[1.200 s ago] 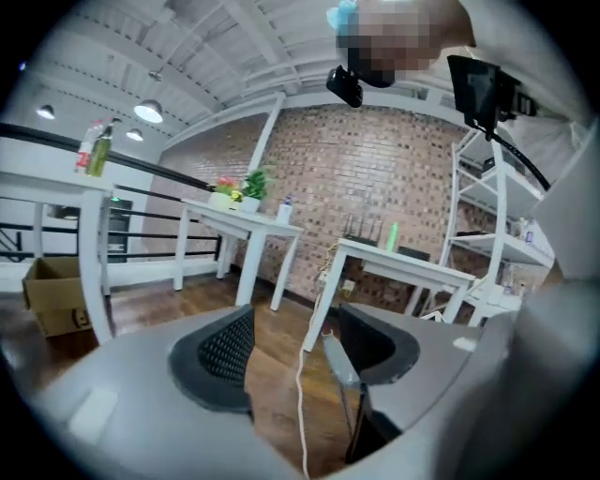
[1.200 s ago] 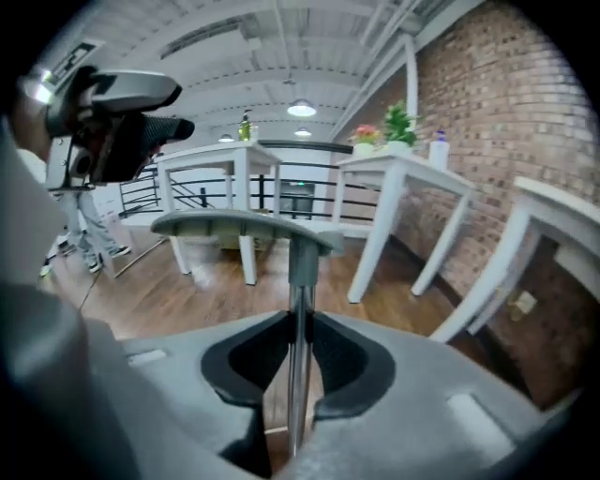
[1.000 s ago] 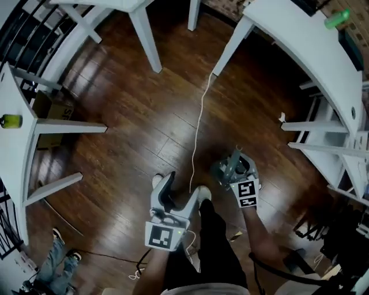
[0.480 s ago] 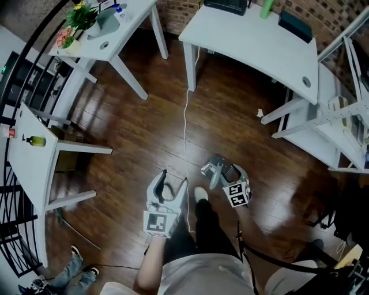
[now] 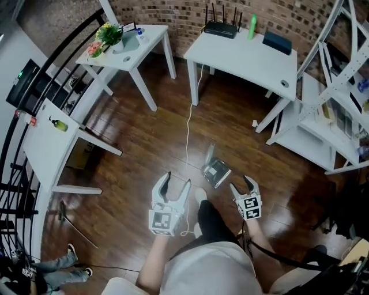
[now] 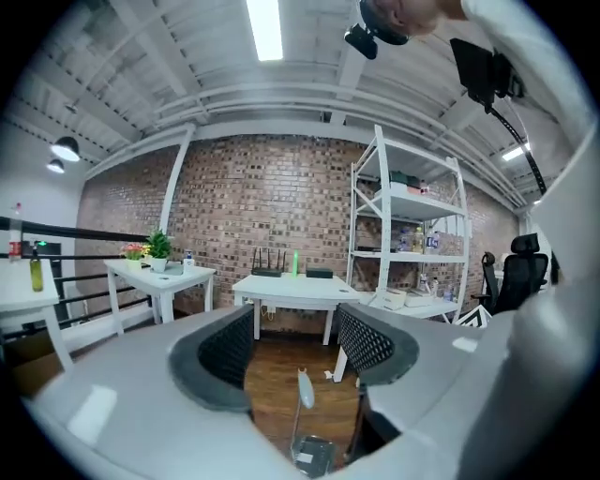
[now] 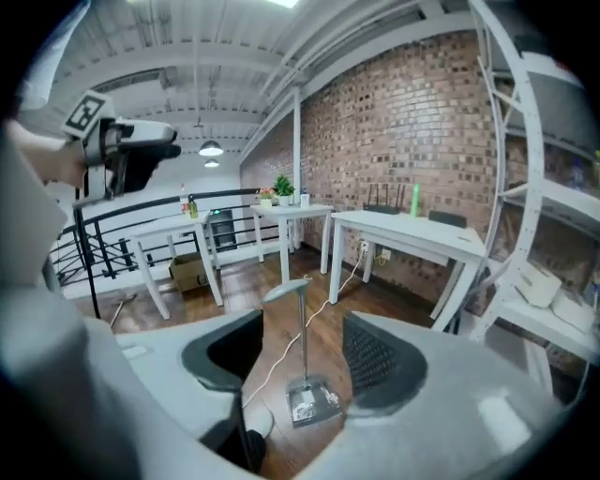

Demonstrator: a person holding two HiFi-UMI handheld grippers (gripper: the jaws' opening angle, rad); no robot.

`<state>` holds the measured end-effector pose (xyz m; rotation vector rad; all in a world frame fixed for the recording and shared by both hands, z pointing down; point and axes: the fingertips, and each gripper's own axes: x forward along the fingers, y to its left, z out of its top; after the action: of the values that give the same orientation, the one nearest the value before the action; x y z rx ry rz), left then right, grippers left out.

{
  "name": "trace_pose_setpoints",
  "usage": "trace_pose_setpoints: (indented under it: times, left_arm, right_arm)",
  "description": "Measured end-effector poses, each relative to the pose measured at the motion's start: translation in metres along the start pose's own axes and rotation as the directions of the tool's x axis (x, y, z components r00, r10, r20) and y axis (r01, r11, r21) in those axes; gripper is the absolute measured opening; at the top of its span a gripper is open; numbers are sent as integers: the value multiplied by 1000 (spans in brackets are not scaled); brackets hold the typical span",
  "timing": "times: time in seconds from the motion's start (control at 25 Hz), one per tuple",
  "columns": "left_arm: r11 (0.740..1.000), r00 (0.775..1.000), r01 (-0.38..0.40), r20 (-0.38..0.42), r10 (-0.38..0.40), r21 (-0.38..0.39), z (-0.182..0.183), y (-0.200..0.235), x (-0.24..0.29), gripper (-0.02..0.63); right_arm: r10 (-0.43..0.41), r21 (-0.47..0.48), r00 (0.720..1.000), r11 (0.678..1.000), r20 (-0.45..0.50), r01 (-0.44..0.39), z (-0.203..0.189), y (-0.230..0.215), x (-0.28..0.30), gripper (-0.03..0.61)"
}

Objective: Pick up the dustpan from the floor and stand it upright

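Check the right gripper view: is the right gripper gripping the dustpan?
No, the right gripper's jaws stand apart with nothing between them, while the dustpan stands upright on the floor beyond them.

- Head view: high above, facing steeply down at the floor [image 5: 150,138]. Left claw [image 5: 177,180] and right claw [image 5: 243,185] sit low in frame, the dustpan [image 5: 217,171] just ahead of them, the brick wall [image 5: 173,11] at the top edge.
- Left gripper view: rides on the left claw, close behind its jaws, nearly level, facing the brick wall, a far worktop [image 6: 291,286] and a shelf [image 6: 412,202]. Dustpan at the bottom edge.
- Right gripper view: rides on the right claw, tilted further down, so more floor. Dustpan centred between the jaws.
- Shared by all three: dustpan, floor, brick wall, worktop.
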<state>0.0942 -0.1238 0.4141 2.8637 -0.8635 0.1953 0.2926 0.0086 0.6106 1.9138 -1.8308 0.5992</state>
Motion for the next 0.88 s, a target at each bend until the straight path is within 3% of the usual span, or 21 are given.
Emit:
trace_pose_setpoints:
  times: [0.16, 0.32, 0.48, 0.68, 0.88]
  left_arm:
    - [999, 999, -20, 29, 21, -47, 2, -49, -64, 292]
    - [996, 999, -4, 41, 8, -85, -4, -114, -108, 292]
    - [1000, 995, 0, 99, 1, -15, 18, -186, -145, 291]
    - [994, 985, -83, 160, 70, 74, 32, -274, -187, 291]
    - [991, 988, -122, 103, 116, 57, 23, -372, -223, 293]
  right_arm:
    - [-9, 115, 993, 993, 116, -5, 14, 32, -101, 245]
    - [52, 58, 972, 996, 231, -67, 36, 56, -186, 247]
    - [81, 0, 927, 996, 367, -86, 60, 55, -269, 247]
    - [98, -36, 887, 995, 451, -91, 49, 39, -349, 247]
    - [90, -12, 890, 995, 447, -94, 18, 16, -439, 247]
